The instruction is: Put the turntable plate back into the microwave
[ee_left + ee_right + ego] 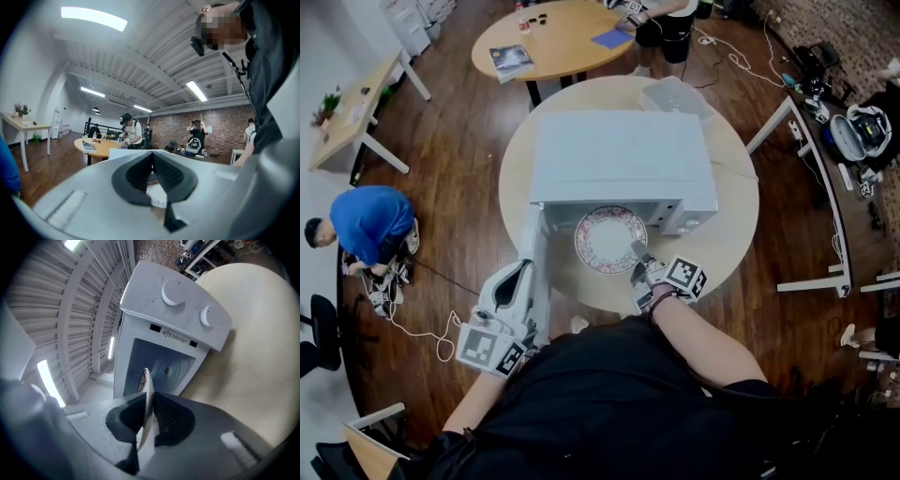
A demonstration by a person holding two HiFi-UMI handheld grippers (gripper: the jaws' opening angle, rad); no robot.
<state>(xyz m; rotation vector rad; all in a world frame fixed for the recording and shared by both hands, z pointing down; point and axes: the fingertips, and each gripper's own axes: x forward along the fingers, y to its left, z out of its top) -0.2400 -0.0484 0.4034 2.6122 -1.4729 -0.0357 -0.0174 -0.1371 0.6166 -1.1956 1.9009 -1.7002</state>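
The plate point(607, 239) is a round white dish with a red floral band around its rim. It is glossy and thin enough to read as a single pale line where the right gripper view catches it edge-on point(146, 383). The microwave point(623, 155) is a plain white box with smooth matt sides, standing on a round beige tabletop point(733, 220), with its door point(539, 281) swung open to the left. Only the head view shows the plate's full face and the open door. Only the right gripper view shows the microwave's front point(173, 310), with two round knobs point(172, 292) and a grey cavity point(161, 366) with pressed rings around a small hub. The right claw point(639, 255) pinches the plate's near rim between its ribbed black pads point(166, 416), with the dish reaching forward from the pads to the mouth of the cavity. The left claw point(518, 272) sits just left of the door with its tips together and nothing between them point(152, 159). A sliver of the plate's pattern point(156, 193) shows through the gap below the tips.
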